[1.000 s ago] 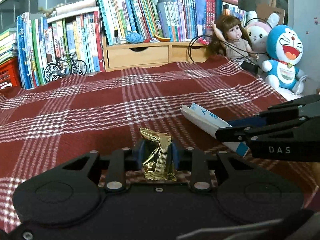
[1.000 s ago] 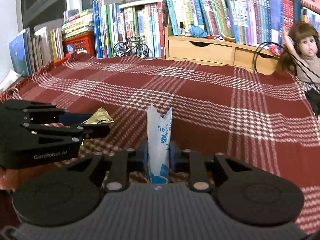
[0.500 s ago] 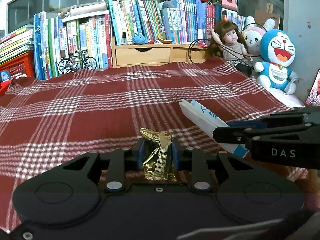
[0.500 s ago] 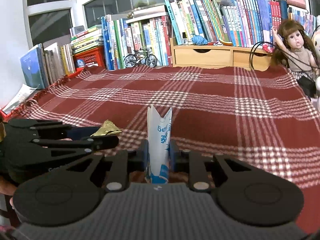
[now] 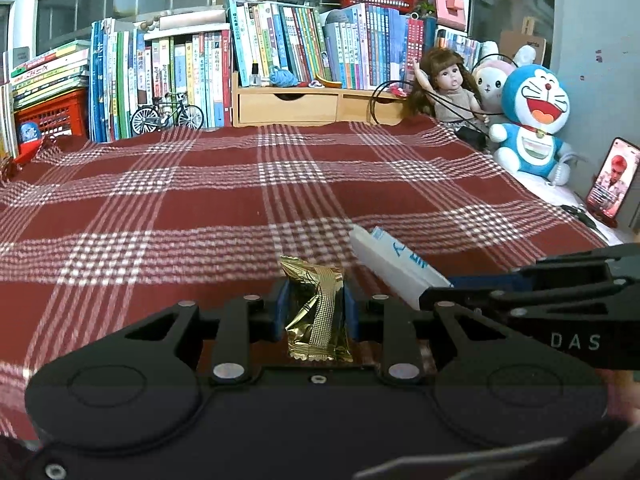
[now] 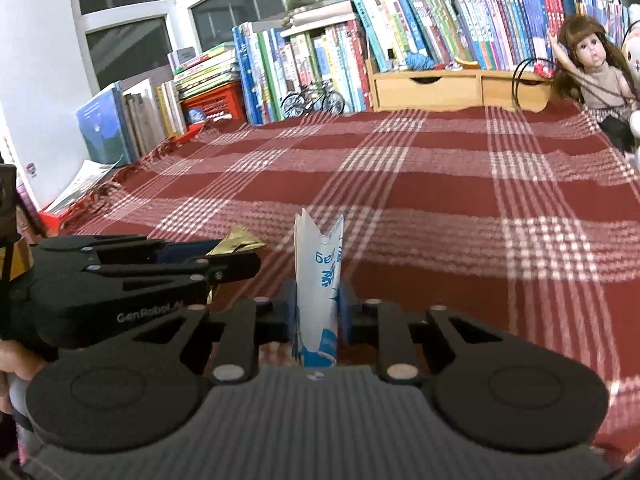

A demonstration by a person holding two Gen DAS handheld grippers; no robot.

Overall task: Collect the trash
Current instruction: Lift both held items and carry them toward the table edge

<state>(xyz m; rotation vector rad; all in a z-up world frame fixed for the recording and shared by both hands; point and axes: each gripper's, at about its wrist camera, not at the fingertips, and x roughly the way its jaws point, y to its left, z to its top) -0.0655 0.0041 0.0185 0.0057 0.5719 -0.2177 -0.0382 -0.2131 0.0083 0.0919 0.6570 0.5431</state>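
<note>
Here, left tool [image 5: 315, 312] clamped on gold wrapper [image 5: 316, 316]; right tool [image 6: 317, 312] clamped on white-blue packet [image 6: 318, 292].

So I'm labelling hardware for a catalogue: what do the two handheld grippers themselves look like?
Both are matte black with flat linkage arms, silver rivets, round discs at the base and blue finger pads. The left gripper carries pale "GenRobot.AI" lettering on its side; the right gripper reads "DAS".
</note>
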